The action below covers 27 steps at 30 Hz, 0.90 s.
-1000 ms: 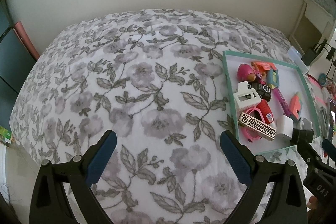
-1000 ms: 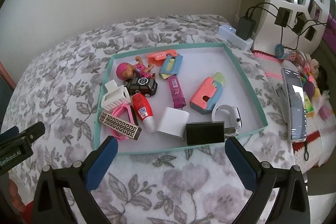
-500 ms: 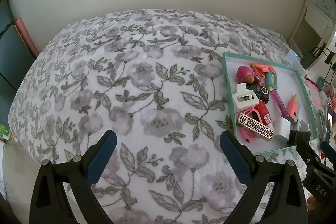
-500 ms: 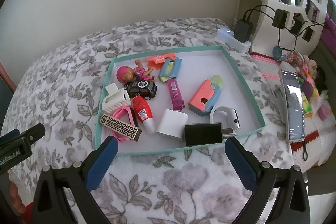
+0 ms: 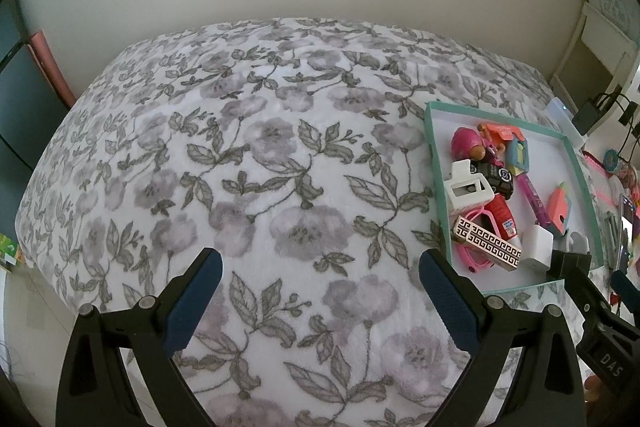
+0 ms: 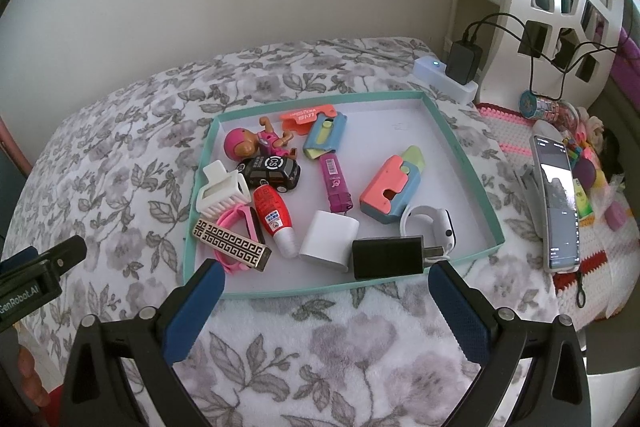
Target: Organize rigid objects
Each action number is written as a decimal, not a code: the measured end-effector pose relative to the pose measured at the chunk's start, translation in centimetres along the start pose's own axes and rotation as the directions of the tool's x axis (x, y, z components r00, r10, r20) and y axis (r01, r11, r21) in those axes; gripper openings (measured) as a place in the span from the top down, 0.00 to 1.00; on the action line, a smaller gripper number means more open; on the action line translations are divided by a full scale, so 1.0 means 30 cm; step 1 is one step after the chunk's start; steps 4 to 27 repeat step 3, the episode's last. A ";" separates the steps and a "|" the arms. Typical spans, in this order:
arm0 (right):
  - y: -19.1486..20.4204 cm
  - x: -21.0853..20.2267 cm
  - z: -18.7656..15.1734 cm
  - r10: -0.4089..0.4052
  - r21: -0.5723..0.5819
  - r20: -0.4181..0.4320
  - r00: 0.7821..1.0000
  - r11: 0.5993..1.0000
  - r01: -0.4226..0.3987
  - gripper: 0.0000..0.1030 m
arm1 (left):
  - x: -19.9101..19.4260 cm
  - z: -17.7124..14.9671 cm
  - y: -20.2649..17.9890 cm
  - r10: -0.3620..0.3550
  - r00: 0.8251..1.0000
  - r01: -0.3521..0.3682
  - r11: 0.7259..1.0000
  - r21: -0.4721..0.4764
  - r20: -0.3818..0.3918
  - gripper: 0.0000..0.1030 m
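Left wrist view: the left gripper (image 5: 320, 281) occupies the lower part of the frame, jaws spread wide and holding nothing, above a floral blanket (image 5: 248, 163). The teal-rimmed tray (image 5: 434, 163) sits at the right of the frame. It contains a white hair claw (image 5: 466, 189), a black toy car (image 5: 496, 175), a pink-haired doll (image 5: 466, 143) and a patterned bar (image 5: 490, 245), all crowded against its left wall. The right gripper's tip (image 5: 592, 291) enters at the lower right corner.

Right wrist view: the right gripper (image 6: 326, 285) is at the bottom centre, jaws spread wide and empty, tips just in front of the tray's near rim (image 6: 304, 291). Tray centre: a red glue bottle (image 6: 274, 217), a white charger block (image 6: 328, 241), a black plug adapter (image 6: 388, 257), a white smartwatch (image 6: 434, 223), a magenta tube (image 6: 336, 183) and a coral-and-blue toy (image 6: 390, 189). A phone (image 6: 556, 203) lies outside the tray at the right of the frame. The left gripper (image 6: 38, 269) shows at the left edge; its state cannot be determined from this view
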State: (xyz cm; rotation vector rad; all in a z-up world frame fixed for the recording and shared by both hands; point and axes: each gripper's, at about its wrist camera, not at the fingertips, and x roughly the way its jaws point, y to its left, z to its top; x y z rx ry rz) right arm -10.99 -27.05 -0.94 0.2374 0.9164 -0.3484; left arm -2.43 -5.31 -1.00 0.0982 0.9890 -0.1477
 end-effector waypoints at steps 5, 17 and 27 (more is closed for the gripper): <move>0.002 0.003 -0.003 0.000 0.000 -0.003 1.000 1.000 0.000 0.00 | -0.004 0.000 -0.001 -0.002 1.000 0.002 1.000 -0.006 0.007 0.04; 0.002 0.003 -0.003 0.000 0.000 -0.003 1.000 1.000 0.000 0.00 | -0.004 0.000 -0.001 -0.002 1.000 0.002 1.000 -0.006 0.007 0.04; 0.002 0.003 -0.003 0.000 0.000 -0.003 1.000 1.000 0.000 0.00 | -0.004 0.000 -0.001 -0.002 1.000 0.002 1.000 -0.006 0.007 0.04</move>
